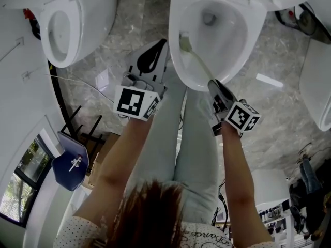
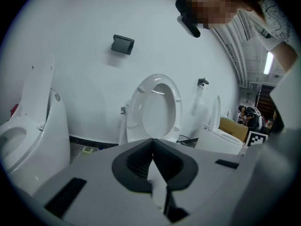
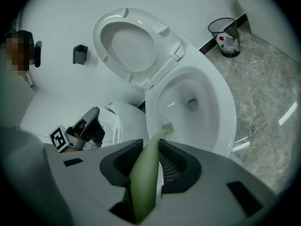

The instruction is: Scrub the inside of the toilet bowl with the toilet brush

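The white toilet bowl (image 1: 227,30) stands open at the top centre, its seat and lid raised (image 3: 131,44). My right gripper (image 1: 214,87) is at the bowl's near rim, shut on the pale green handle of the toilet brush (image 3: 146,173). The brush head (image 1: 185,43) rests against the inner left wall of the bowl (image 3: 197,102), just under the rim; the head (image 3: 167,126) is well short of the drain hole. My left gripper (image 1: 151,60) hangs to the left of the bowl, outside it, shut with nothing held. Its jaws (image 2: 153,149) meet in front of another toilet.
A second toilet (image 1: 67,19) stands at the upper left and a third fixture (image 1: 318,87) at the right edge. A wire waste basket (image 3: 227,36) sits on the marble floor (image 1: 279,118) beside the bowl. The person's legs (image 1: 176,138) stand just before the bowl.
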The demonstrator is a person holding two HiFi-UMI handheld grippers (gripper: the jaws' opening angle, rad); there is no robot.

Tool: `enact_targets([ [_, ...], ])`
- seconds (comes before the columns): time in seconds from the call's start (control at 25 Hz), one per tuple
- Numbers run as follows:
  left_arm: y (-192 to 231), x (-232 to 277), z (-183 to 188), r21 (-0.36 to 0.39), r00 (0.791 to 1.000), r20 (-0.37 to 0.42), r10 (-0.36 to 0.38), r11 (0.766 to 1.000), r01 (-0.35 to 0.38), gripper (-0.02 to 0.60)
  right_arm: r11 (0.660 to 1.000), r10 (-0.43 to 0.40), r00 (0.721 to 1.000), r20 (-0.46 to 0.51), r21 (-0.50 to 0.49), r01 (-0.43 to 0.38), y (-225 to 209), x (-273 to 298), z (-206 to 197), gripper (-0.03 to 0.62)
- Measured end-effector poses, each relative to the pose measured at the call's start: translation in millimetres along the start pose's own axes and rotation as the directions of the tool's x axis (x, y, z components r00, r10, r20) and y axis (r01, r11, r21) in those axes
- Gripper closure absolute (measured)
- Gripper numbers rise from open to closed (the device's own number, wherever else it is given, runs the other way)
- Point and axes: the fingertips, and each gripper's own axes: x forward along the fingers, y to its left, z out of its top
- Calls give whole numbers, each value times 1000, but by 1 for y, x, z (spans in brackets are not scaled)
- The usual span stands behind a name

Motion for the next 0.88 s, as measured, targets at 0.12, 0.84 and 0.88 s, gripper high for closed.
enact_targets([
  [0.12,-5,-1,0,-4,1000,1,-3,1000,3,578,1000,1,999,-52,5,0,-4,-13,-10,474],
  [0.84,-13,0,5,3,1000,-12,-18,1000,18,578,993,-23,953,-302,-118,-14,-9,-56,-39,473],
  [0.88,-13,0,5,3,1000,-11,-18,1000,18,578,993,-27,949,-314,-122,-12,-11,-58,-40,473],
])
